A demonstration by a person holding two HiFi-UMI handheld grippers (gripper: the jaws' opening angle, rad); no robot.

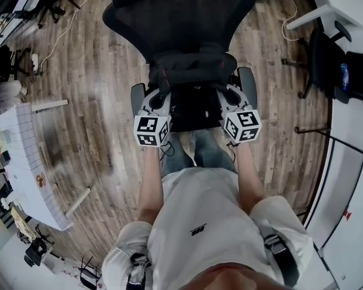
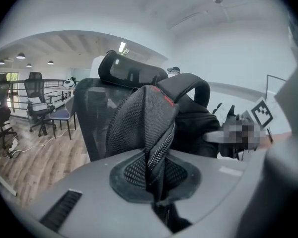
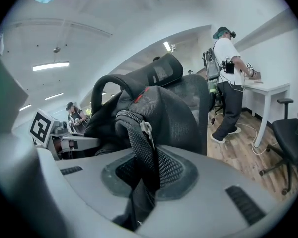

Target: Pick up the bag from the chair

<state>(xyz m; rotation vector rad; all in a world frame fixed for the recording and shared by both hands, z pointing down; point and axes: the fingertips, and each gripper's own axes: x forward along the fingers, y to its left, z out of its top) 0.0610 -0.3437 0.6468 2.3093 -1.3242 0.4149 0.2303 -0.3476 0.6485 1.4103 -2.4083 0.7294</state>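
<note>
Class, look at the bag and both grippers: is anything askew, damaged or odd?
Nothing damaged. The bag on the chair is merely bunched into folds where the left gripper and right gripper pinch it.

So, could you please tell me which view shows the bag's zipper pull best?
The right gripper view: the zipper pull sits sharp and close above the jaws. The left gripper view shows only zipper teeth; the head view shows the bag too small.
</note>
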